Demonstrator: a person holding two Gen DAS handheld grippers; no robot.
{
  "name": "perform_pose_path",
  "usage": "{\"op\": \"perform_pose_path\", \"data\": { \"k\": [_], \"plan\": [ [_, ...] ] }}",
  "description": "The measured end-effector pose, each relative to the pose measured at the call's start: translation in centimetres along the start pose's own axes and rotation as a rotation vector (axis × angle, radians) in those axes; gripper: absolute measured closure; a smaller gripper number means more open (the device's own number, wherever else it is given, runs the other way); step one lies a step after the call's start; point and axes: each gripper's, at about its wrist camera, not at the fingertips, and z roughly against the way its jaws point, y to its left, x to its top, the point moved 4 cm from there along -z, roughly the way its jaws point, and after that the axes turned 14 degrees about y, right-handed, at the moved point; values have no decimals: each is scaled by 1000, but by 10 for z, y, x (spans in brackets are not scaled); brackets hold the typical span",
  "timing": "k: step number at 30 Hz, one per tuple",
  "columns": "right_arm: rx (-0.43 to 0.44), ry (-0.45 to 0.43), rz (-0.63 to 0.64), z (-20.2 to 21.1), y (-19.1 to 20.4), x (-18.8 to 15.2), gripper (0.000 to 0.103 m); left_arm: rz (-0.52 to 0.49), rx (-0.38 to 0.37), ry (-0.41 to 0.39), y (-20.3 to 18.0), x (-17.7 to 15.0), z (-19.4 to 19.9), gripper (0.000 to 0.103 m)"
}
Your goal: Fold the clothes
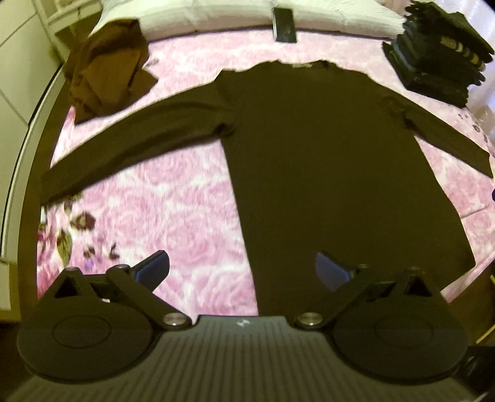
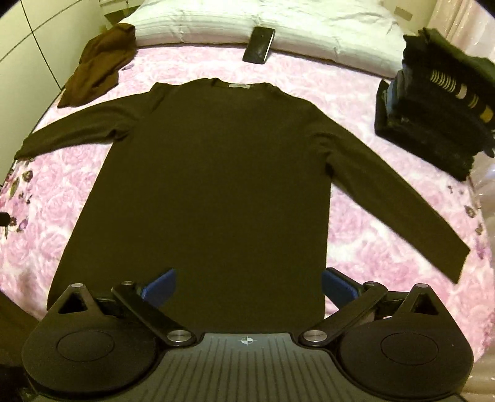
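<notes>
A dark brown long-sleeved sweater (image 1: 324, 160) (image 2: 216, 173) lies flat on the pink floral bedspread (image 1: 173, 210) (image 2: 371, 235), neck toward the pillows, both sleeves spread out to the sides. My left gripper (image 1: 243, 273) hovers above the sweater's lower left edge, jaws wide apart, nothing between the blue pads (image 1: 154, 269). My right gripper (image 2: 249, 289) hangs over the sweater's hem, also open and empty, its blue pads (image 2: 162, 289) well apart.
A crumpled brown garment (image 1: 105, 77) (image 2: 99, 62) lies at the far left. A stack of folded dark clothes (image 1: 439, 52) (image 2: 439, 102) stands at the far right. A black phone (image 1: 284, 24) (image 2: 259, 44) rests against the white pillows (image 2: 278, 18).
</notes>
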Motion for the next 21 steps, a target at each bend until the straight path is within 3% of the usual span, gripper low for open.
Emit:
{"op": "perform_pose_path", "data": {
  "k": [13, 21],
  "plan": [
    [-61, 59, -110, 18, 21, -16, 1, -147, 21, -60, -10, 10, 6, 1],
    [-27, 52, -154, 19, 24, -17, 0, -107, 14, -70, 2, 4, 3, 1]
  ]
}}
